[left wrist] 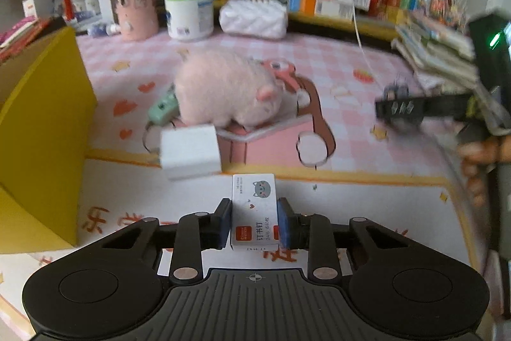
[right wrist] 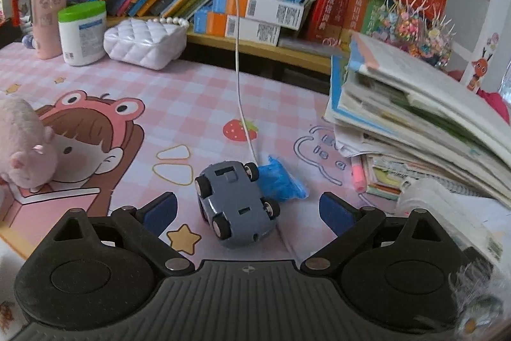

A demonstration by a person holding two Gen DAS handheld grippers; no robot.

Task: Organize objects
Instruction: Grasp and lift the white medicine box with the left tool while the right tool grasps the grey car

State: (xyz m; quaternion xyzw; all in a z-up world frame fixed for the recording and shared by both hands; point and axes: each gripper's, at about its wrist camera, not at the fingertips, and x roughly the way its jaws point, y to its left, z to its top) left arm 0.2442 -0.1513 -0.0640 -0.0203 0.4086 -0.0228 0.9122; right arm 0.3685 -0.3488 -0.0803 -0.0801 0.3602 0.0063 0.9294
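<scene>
My left gripper (left wrist: 254, 218) is shut on a small white staple box (left wrist: 254, 206) with a cat drawing and a red label; both blue pads press its sides. A white charger block (left wrist: 190, 151) lies just beyond it, and a pink plush toy (left wrist: 223, 88) sits further back over a green item (left wrist: 162, 107). In the right wrist view my right gripper (right wrist: 247, 210) is open, its blue pads apart on either side of a grey toy car (right wrist: 234, 200) lying upside down on the desk mat. A crumpled blue wrapper (right wrist: 281, 178) lies behind the car.
A yellow box (left wrist: 41, 130) stands at the left. A stack of books and papers (right wrist: 415, 117) crowds the right side, with a pink marker (right wrist: 359, 176) beneath it. A white cable (right wrist: 238, 53) hangs down to the mat. A white tub (right wrist: 82, 32), quilted white pouch (right wrist: 145, 42) and bookshelf line the back.
</scene>
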